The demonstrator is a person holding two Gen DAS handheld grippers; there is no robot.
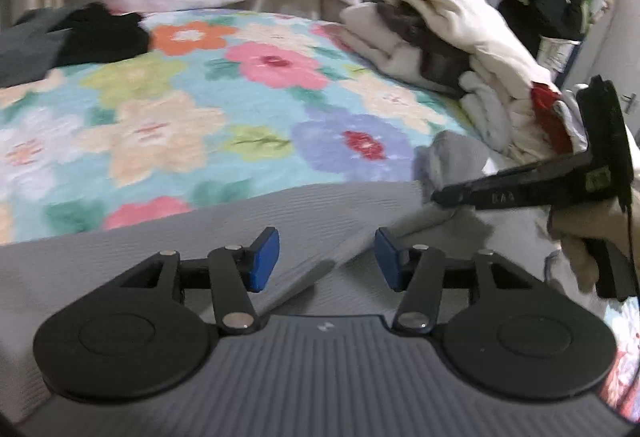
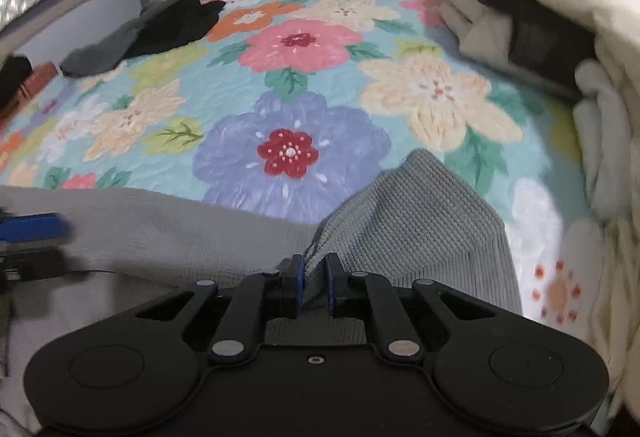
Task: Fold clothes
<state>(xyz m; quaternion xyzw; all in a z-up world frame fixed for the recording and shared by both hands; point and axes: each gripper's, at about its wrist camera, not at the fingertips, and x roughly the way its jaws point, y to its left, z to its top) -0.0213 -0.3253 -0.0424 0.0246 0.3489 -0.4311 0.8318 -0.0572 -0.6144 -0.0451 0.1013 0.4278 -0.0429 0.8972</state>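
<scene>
Right claw [image 2: 313, 287] tilted down, clamped on grey knit garment [image 2: 420, 221]; left claw [image 1: 326, 257] apart, seemingly empty above it.

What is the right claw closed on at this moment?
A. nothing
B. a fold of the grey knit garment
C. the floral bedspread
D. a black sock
B: in the right wrist view, the right claw has its blue pads pinching a raised fold of the grey knit garment.

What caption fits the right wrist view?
Right hand-held gripper shut on a raised fold of the grey ribbed garment over the floral bedspread.
</scene>
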